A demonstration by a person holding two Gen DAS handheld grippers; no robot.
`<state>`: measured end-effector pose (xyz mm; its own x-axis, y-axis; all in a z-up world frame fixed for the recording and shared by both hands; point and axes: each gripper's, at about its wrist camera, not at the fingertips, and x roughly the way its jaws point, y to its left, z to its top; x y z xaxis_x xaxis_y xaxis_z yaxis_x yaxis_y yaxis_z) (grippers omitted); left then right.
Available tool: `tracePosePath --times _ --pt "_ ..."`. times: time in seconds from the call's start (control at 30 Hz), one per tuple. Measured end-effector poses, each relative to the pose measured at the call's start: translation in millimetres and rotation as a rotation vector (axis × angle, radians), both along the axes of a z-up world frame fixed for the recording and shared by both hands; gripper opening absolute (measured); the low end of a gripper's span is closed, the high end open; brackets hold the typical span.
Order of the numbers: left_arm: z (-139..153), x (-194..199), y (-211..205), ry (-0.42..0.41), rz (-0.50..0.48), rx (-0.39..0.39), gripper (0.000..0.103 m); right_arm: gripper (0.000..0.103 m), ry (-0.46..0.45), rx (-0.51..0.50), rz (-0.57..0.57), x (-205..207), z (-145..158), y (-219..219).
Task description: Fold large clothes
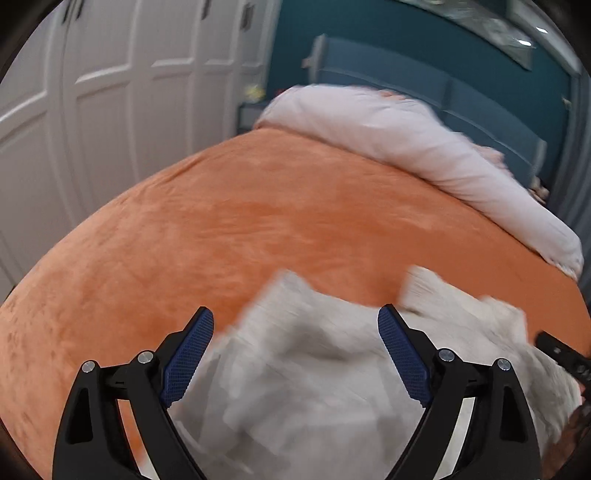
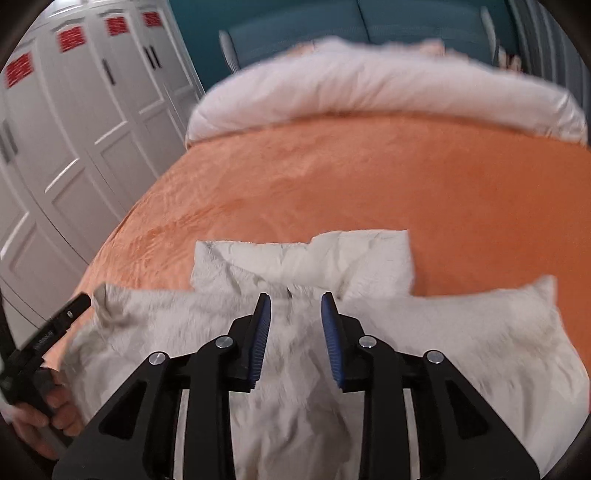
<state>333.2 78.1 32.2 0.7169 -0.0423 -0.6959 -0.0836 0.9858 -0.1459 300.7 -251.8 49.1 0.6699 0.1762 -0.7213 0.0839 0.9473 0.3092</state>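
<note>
Garment (image 2: pixel 295 332) (pale, rumpled) lies on the bed's (image 2: pixel 332 184) near edge, long axis left-right; right tongs (image 2: pixel 295 304) hover centred, left tongs (image 1: pixel 295 321) leftward, both spread wide and empty.

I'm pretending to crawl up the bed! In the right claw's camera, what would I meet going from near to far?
Right claw → fuzzy white garment → orange blanket → rolled white duvet → teal headboard.
</note>
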Motion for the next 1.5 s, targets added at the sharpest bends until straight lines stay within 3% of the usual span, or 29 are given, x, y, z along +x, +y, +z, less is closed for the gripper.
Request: tracePosePath --times 0.13,0.2,0.27,0.33,0.37,0.4,0.47,0.53,0.63,0.7,0.77,0.87,0.93,1.03,1.1,1.13,1.17,1.23,1.27,1.37,1.43,1.47,1.5 --pt "-35 21 15 0.13 0.03 -0.045 0.088 0.029 0.056 0.009 0.103 45 -7 40" --pt "-48 17 12 0.127 0.031 -0.015 0.089 0.05 0.068 -0.058 0.162 61 -14 68" --pt "-61 11 8 0.116 0.036 0.011 0.089 0.054 0.118 -0.146 0.23 81 -31 98" --pt "-67 11 15 0.118 0.049 -0.012 0.093 0.03 0.164 -0.223 0.258 93 -47 114" --pt "-68 12 18 0.126 0.055 -0.028 0.095 0.01 0.158 -0.239 0.253 96 -48 114" --pt "-70 13 20 0.132 0.056 -0.043 0.096 0.006 0.137 -0.214 0.229 97 -43 107" --pt "-73 11 23 0.129 0.057 -0.068 0.097 0.006 0.108 -0.07 0.166 96 -43 83" --pt "-75 10 21 0.122 0.06 -0.07 0.098 0.007 0.163 -0.013 0.136 102 -70 75" --pt "-75 9 17 0.121 0.068 -0.038 0.098 0.01 0.104 0.085 0.085 102 -62 59" --pt "-77 10 17 0.12 0.067 -0.032 0.098 0.015 -0.004 0.101 -0.128 82 -38 24" --pt "-78 12 18 0.12 0.066 -0.033 0.098 0.015 -0.053 0.169 -0.246 62 -28 -12" --pt "-77 12 18 0.121 0.066 -0.028 0.098 0.015 -0.002 0.205 -0.227 41 -29 -49" --pt "-76 11 17 0.121 0.067 -0.024 0.097 0.025 0.047 0.159 -0.227 32 -34 -61" --pt "-49 5 8 0.077 0.034 0.004 0.091 0.028 0.103 0.175 -0.24 28 -45 -78" --pt "-16 -4 -5 -0.011 -0.008 -0.057 0.091 0.03 0.187 0.175 -0.21 41 -57 -78" --pt "-8 -4 -11 -0.027 -0.029 -0.075 0.091 0.028 0.229 0.152 -0.19 53 -63 -74" --pt "3 -2 -25 -0.034 -0.077 -0.097 0.091 0.011 0.246 0.094 -0.159 62 -61 -65" --pt "10 5 -51 -0.015 -0.162 -0.109 0.091 0.005 0.204 0.01 -0.119 66 -48 -52" --pt "8 10 -68 -0.003 -0.204 -0.095 0.091 0.004 0.138 -0.022 -0.107 65 -33 -43" --pt "-18 19 -104 0.043 -0.264 0.013 0.091 0.0 0.044 0.005 -0.114 74 -29 -45" --pt "-41 24 -113 0.092 -0.256 0.064 0.091 0.0 0.171 0.004 -0.106 93 -61 -49" --pt "-56 28 -115 0.12 -0.25 0.083 0.093 0.0 0.252 0.056 -0.116 99 -81 -54" --pt "-63 30 -115 0.126 -0.245 0.083 0.094 0.0 0.231 0.092 -0.133 95 -80 -58"
